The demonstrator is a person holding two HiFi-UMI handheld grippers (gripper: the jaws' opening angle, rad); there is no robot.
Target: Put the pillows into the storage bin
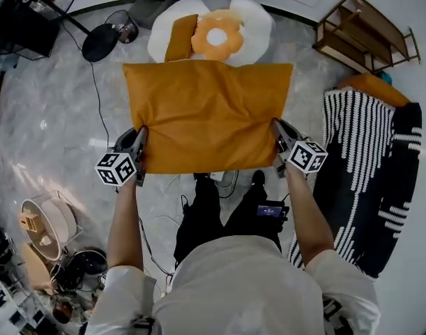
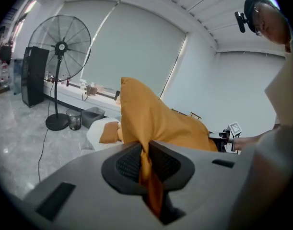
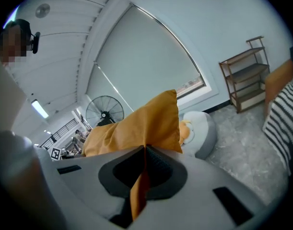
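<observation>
A large orange pillow point(image 1: 207, 114) hangs flat in the air in front of the person, held by its two near corners. My left gripper point(image 1: 140, 145) is shut on the left corner; its fabric point(image 2: 145, 169) is pinched between the jaws in the left gripper view. My right gripper point(image 1: 277, 137) is shut on the right corner, with orange cloth point(image 3: 140, 181) squeezed between its jaws. Beyond the pillow stands the white round storage bin point(image 1: 258, 21), holding a small orange pillow point(image 1: 180, 38) and a ring-shaped orange and white pillow point(image 1: 217, 35).
A black and white striped blanket point(image 1: 369, 180) with an orange cushion point(image 1: 374, 88) lies at the right. A wooden shelf point(image 1: 362, 33) stands at the back right, a floor fan point(image 1: 100, 40) and grey bin point(image 1: 150, 5) at the back left. Cables cross the marble floor.
</observation>
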